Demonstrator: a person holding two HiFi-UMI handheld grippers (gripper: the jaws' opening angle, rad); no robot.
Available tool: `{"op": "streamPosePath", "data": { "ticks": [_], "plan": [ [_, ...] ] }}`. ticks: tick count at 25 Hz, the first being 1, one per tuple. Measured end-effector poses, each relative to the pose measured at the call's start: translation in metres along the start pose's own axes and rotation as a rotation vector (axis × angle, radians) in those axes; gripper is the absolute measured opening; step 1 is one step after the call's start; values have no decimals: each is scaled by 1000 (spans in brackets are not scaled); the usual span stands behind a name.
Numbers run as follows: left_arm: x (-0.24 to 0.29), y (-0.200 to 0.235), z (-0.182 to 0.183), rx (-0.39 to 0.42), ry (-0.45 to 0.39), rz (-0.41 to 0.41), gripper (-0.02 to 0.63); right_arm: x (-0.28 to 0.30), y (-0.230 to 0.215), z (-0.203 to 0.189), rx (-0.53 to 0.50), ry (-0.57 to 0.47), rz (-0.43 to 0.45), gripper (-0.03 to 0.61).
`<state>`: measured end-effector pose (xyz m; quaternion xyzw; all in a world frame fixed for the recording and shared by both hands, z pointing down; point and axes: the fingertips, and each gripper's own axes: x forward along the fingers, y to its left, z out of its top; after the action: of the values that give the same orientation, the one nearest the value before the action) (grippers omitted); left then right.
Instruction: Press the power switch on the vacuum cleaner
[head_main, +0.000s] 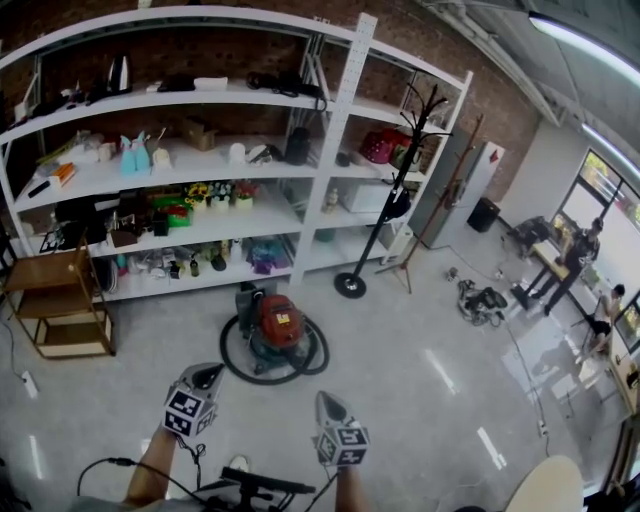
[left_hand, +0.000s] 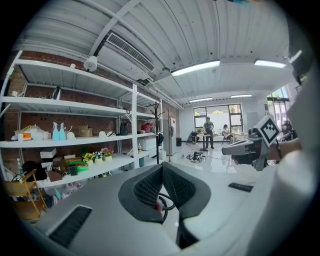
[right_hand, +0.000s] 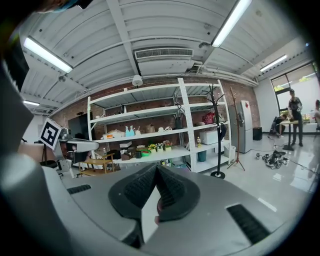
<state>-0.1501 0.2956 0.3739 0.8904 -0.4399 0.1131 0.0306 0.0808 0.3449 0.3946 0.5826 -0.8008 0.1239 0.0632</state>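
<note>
Shelves (head_main: 335, 150): white, against a brick wall, crowded with small goods too small to name.
Floor (head_main: 420, 340): pale grey and glossy.
Coat stand (head_main: 350, 286): black, on a round base, just right of the shelves.
Vacuum cleaner (head_main: 279, 325): red top with a pale label and a darker body behind; it sits on the floor in front of the shelves, ahead of both grippers and well apart from them.
Hose (head_main: 262, 381): black, looped in a ring round the vacuum cleaner.
Left gripper (head_main: 207, 372): jaws pressed together at the tips, nothing between them (its own view shows only a red sliver and a black loop under the pads).
Right gripper (head_main: 325, 397): jaws likewise together and empty.
Power switch: too small to make out in any view.
</note>
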Motion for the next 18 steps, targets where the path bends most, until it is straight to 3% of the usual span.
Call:
{"op": "streamPosePath", "data": {
  "ticks": [7,18],
  "plan": [
    [34,49,10,-5,-2,0,8,53,-12,28,4,-16,-25,12],
    [70,108,10,-20,1,-7,8,119,-6,36,4,2,-38,12]
  ]
}}
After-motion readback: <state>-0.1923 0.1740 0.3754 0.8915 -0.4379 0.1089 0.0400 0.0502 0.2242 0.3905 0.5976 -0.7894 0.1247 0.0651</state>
